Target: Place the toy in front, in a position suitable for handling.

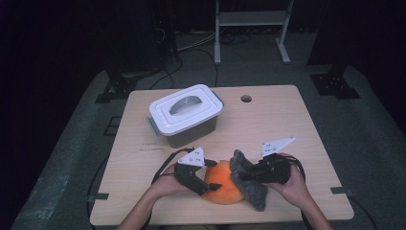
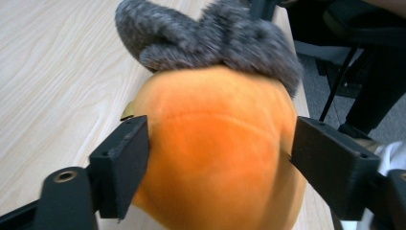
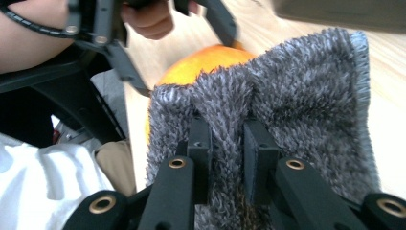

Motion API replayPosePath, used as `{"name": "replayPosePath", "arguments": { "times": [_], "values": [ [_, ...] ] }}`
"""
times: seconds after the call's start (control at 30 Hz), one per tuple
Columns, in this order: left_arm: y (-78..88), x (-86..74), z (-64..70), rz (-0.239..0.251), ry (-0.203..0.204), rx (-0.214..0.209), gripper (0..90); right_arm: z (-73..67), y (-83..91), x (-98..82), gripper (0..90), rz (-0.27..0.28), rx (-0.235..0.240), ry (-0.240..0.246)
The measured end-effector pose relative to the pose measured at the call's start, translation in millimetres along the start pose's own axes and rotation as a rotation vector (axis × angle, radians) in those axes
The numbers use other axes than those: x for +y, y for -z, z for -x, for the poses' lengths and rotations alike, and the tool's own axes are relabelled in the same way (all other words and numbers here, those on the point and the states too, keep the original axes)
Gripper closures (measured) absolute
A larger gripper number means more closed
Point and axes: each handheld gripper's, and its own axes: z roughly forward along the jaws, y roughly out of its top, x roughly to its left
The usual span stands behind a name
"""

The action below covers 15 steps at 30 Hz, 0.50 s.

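Observation:
A soft orange ball lies near the table's front edge, and a grey fluffy cloth is draped over its right side. My left gripper comes at the ball from the left. In the left gripper view the ball spans the whole gap, and both black jaws of my left gripper touch its sides. My right gripper is shut on a fold of the cloth, which is pinched between the jaws of my right gripper. Behind the cloth the ball peeks out.
A lidded white storage box with a handle stands at the back left of the wooden table. A round cable hole sits at the table's far edge. Beyond the table are dark floor, cables and stand legs.

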Motion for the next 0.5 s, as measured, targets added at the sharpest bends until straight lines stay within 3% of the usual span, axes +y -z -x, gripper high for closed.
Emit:
{"name": "replayPosePath", "arguments": {
  "times": [0.1,0.17,0.27,0.33,0.4,0.5],
  "values": [
    [-0.5,0.1,1.3,-0.002,-0.008,-0.006,18.7,6.5,4.0,-5.4,75.2,0.002,-0.014,-0.016],
    [-2.9,0.7,4.1,-0.033,-0.047,0.027,23.3,10.8,5.2,-7.8,75.2,0.000,-0.025,-0.028],
    [-3.8,0.6,4.2,-0.041,-0.034,0.055,30.6,11.4,7.4,-7.3,75.2,0.000,-0.033,-0.043],
    [-4.4,0.9,4.0,-0.040,-0.023,0.063,31.5,6.0,10.0,-2.0,75.2,0.006,-0.053,-0.021],
    [-5.3,1.6,4.1,-0.038,-0.010,0.071,31.5,-2.2,11.5,4.8,75.2,0.041,-0.028,-0.001],
    [-6.6,2.4,4.1,-0.034,0.002,0.082,30.8,-13.0,6.0,11.9,74.7,0.031,-0.023,0.041]
  ]
}}
